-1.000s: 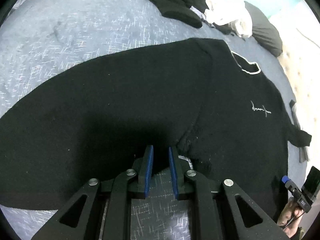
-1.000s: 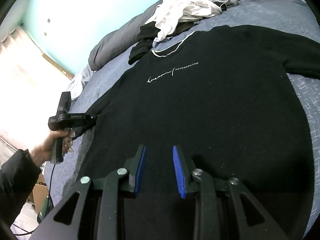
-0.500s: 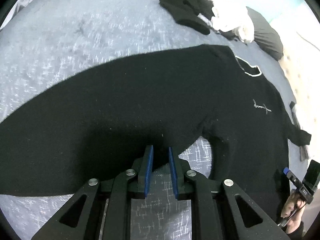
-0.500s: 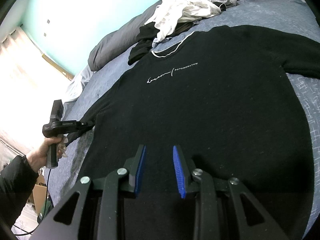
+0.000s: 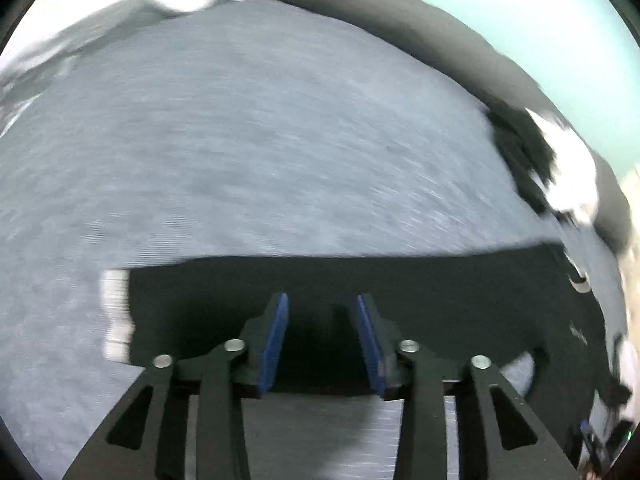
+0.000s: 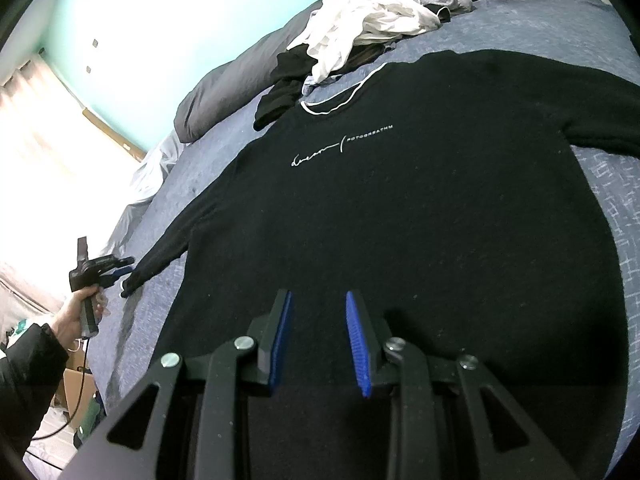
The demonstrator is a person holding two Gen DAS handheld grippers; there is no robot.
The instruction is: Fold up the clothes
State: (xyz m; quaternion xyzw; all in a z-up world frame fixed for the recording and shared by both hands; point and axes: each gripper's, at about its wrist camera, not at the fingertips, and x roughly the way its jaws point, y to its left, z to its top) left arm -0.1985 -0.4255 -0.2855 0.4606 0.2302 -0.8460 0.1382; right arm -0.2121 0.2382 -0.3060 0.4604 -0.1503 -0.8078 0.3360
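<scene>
While its 2 blue-padded fingers spread apart with nothing pinched between them, the left gripper [image 5: 322, 336] hangs over the sleeve of the black long-sleeved sweater with white chest lettering [image 6: 400, 216], which lies flat on the grey-blue patterned bedspread [image 5: 260, 140]. Whether the right gripper [image 6: 318, 340], part-open over the hem, pinches fabric cannot be told. Beyond the collar sits a crumpled white garment [image 6: 360, 28].

Black sweater [image 6: 400, 220], spread flat, sleeves outstretched
</scene>
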